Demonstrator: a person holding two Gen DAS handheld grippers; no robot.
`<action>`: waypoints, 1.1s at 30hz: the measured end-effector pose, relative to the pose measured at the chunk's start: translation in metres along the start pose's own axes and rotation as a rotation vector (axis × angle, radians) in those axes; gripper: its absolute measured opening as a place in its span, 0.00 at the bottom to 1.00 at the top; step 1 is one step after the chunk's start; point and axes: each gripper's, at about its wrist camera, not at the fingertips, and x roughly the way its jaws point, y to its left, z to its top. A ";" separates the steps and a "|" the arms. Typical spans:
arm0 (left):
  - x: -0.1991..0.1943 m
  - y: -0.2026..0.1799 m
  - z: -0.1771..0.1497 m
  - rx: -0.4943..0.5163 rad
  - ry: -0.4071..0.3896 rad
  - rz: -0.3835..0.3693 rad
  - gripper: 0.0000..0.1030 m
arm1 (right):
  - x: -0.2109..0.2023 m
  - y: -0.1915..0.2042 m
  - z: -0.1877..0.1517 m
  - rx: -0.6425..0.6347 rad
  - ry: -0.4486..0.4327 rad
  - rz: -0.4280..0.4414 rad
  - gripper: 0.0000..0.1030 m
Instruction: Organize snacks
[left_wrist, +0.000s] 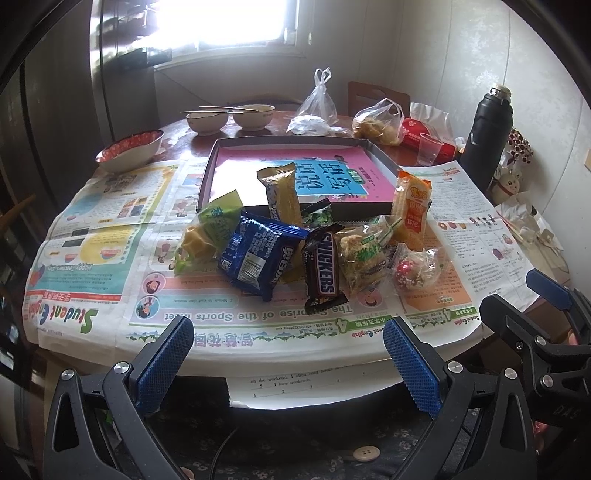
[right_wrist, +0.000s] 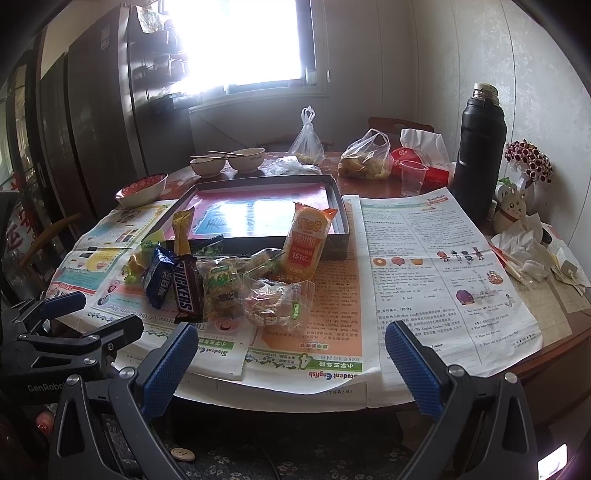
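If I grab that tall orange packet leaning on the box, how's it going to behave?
The orange packet stands nearly upright against the box, so a nudge would likely tip it. Its glossy wrapper looks slippery and probably crinkles under the pads. It seems puffy, so likely light and crushable; squeeze gently. Both the left claw and right claw are open and empty.

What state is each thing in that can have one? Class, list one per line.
Left tongs: open, holding nothing.
Right tongs: open, holding nothing.
Box tray: open-topped, no snack lying fully inside it.
Snickers bar: sealed, lying in the pile.
Blue packet: sealed.
Thermos: upright.
Plastic cup: upright.
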 end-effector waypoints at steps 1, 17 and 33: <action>0.000 0.000 0.000 0.000 0.000 0.001 0.99 | 0.000 0.000 0.000 0.000 0.000 -0.001 0.99; 0.001 0.002 0.001 -0.001 0.004 0.003 0.99 | 0.004 0.002 -0.002 -0.001 0.005 0.010 0.99; 0.007 0.011 0.002 -0.016 0.023 -0.002 0.99 | 0.010 0.002 -0.002 0.009 0.026 0.038 0.99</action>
